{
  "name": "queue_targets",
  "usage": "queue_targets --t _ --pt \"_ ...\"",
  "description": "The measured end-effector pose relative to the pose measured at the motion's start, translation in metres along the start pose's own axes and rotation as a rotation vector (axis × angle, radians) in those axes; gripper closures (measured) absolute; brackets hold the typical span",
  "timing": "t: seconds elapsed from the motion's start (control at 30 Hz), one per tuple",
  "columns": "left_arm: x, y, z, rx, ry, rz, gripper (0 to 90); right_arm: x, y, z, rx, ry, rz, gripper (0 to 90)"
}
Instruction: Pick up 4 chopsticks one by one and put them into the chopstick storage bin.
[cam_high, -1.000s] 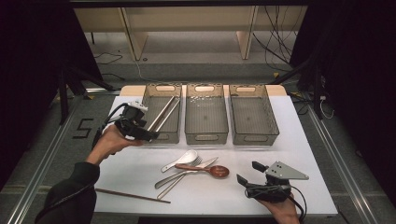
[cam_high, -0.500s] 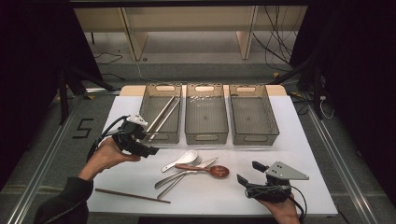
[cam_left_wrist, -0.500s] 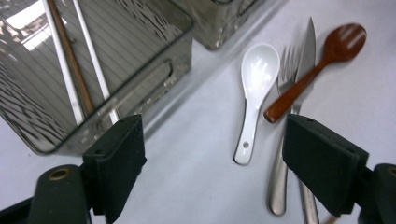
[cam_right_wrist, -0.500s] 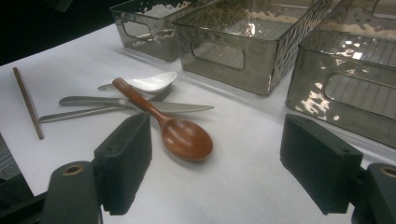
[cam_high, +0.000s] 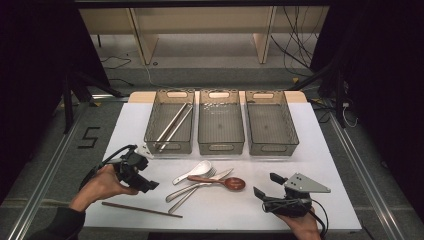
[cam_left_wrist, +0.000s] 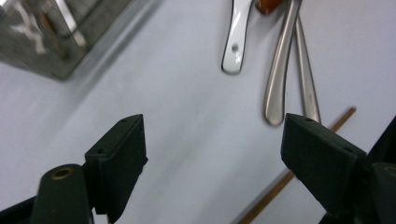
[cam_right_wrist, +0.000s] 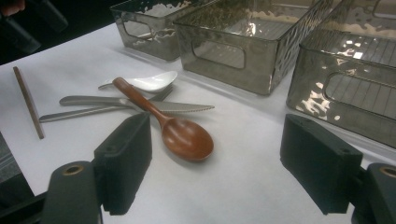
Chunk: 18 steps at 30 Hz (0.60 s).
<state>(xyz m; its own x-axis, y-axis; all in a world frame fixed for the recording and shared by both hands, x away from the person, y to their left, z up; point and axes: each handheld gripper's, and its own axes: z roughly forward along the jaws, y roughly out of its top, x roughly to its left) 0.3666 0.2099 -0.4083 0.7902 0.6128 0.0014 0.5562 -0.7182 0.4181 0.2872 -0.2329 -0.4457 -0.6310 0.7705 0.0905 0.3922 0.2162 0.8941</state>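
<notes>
A pile of cutlery lies on the white table: a white spoon (cam_high: 196, 170), a brown wooden spoon (cam_high: 222, 181), and a metal knife (cam_high: 197, 186) crossed with a fork. A thin brown chopstick (cam_high: 141, 209) lies alone near the front edge. My left gripper (cam_high: 147, 178) hovers open just above and left of the chopstick, with nothing between its fingers. In the left gripper view the chopstick (cam_left_wrist: 299, 163) runs under the right jaw, past the metal handles (cam_left_wrist: 280, 70). My right gripper (cam_high: 268, 185) rests open at the front right, aimed at the wooden spoon (cam_right_wrist: 180, 133).
Three clear bins stand in a row behind the cutlery: the left bin (cam_high: 168, 148) holds two long metal sticks (cam_high: 172, 124), the middle bin (cam_high: 221, 146) and right bin (cam_high: 272, 146) look empty. Bare table lies between the two grippers.
My left gripper has come down from beside the left bin toward the front edge, close to the brown chopstick. The right gripper has stayed put.
</notes>
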Motion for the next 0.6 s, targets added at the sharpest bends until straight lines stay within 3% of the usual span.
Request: queue_targets --t 0.23,0.3,0.4,0.6 --pt "-0.008 -0.016 0.005 0.101 -0.021 0.07 24.0 0.0 0.0 0.0 0.003 -0.001 -0.001 25.9" --pt "-0.009 -0.02 0.009 0.112 -0.035 0.064 24.9 0.0 0.0 0.001 0.004 -0.001 -0.001 25.9" --pt "-0.012 -0.026 0.014 0.162 -0.037 0.094 26.2 0.0 0.0 0.0 0.003 -0.002 -0.001 25.9" --pt "-0.017 -0.033 0.02 0.208 -0.053 0.145 32.2 0.0 0.0 0.001 0.006 -0.001 -0.001 25.9"
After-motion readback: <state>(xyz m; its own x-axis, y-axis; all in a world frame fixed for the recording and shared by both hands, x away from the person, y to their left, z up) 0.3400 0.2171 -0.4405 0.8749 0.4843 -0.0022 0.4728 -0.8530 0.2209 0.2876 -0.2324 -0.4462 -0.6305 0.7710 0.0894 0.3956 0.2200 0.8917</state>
